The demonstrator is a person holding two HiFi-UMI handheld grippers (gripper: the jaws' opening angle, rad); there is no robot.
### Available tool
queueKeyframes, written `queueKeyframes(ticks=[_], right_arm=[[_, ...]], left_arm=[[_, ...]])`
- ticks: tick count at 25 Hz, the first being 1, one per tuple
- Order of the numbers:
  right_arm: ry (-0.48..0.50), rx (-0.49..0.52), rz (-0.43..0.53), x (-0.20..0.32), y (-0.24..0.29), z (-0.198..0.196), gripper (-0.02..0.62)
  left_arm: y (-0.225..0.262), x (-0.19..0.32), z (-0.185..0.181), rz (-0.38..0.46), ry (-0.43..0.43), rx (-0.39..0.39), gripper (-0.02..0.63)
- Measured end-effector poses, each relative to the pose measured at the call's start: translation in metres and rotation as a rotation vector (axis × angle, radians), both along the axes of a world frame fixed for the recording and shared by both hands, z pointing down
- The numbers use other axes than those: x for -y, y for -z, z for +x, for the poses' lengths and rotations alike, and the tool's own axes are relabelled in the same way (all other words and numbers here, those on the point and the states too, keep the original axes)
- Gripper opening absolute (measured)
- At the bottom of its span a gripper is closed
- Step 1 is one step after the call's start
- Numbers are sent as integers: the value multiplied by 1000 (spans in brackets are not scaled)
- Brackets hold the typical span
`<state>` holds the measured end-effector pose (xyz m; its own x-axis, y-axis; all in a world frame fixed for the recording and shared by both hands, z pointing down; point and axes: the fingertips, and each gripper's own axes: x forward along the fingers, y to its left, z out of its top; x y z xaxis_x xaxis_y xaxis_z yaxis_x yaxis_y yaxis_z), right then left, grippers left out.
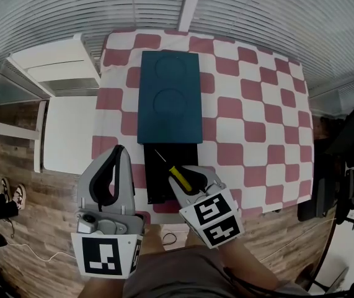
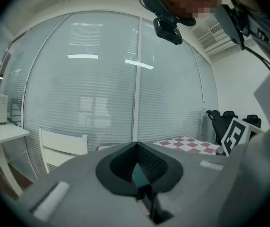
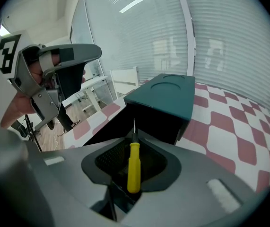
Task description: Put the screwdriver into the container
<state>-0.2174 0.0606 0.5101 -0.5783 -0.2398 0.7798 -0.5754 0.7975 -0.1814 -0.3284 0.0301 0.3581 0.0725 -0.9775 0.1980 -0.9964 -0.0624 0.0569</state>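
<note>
A screwdriver (image 1: 178, 175) with a yellow handle (image 3: 134, 167) lies lengthwise between the jaws of my right gripper (image 1: 183, 174), which is shut on it. Its metal tip points forward and down past the fingertips. The right gripper (image 3: 134, 129) hangs over the black open compartment (image 1: 159, 169) at the near end of the teal container (image 1: 169, 98). That teal container (image 3: 165, 96) lies on the checkered table, its lid bearing two round recesses. My left gripper (image 1: 119, 154) is off the table's left front corner, shut and empty (image 2: 135, 148).
The red-and-white checkered tablecloth (image 1: 257, 117) stretches to the right of the container. A white chair (image 1: 68, 135) and white desk (image 1: 53, 64) stand left of the table. Black office chairs (image 1: 350, 141) stand at the right. A person's shoes (image 1: 10, 194) show at far left.
</note>
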Motion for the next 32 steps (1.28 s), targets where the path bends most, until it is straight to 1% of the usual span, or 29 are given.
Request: queueKeyframes(ticks=[3, 6, 10, 13, 16, 20, 22, 24, 27, 30, 32], right_arm=[[1, 28, -9, -1, 2, -2, 141], [-12, 71, 23, 5, 10, -4, 150], [-23, 137, 81, 6, 32, 0, 139], [-41, 189, 130, 8, 60, 8, 123], [-60, 274, 231, 23, 100, 13, 98], [-82, 400, 378, 41, 164, 29, 41], [-88, 463, 455, 47, 198, 37, 25], [-92, 511, 535, 54, 229, 47, 25], [-118, 542, 627, 63, 266, 64, 25], [-135, 549, 688, 69, 288, 78, 23], [-141, 552, 712, 74, 297, 84, 23]], left_arm=[[3, 0, 2, 5, 0, 2, 0], [10, 0, 5, 23, -4, 17, 0], [24, -8, 16, 45, -9, 35, 0], [44, -16, 29, 69, -15, 50, 0], [69, -17, 42, 125, -27, 83, 0], [105, -15, 61, 196, -25, 109, 0], [125, -14, 70, 238, -24, 124, 0], [145, -12, 77, 284, -21, 141, 0], [169, -10, 88, 335, -17, 170, 0], [183, -9, 98, 370, -20, 192, 0], [189, -6, 101, 380, -19, 198, 0]])
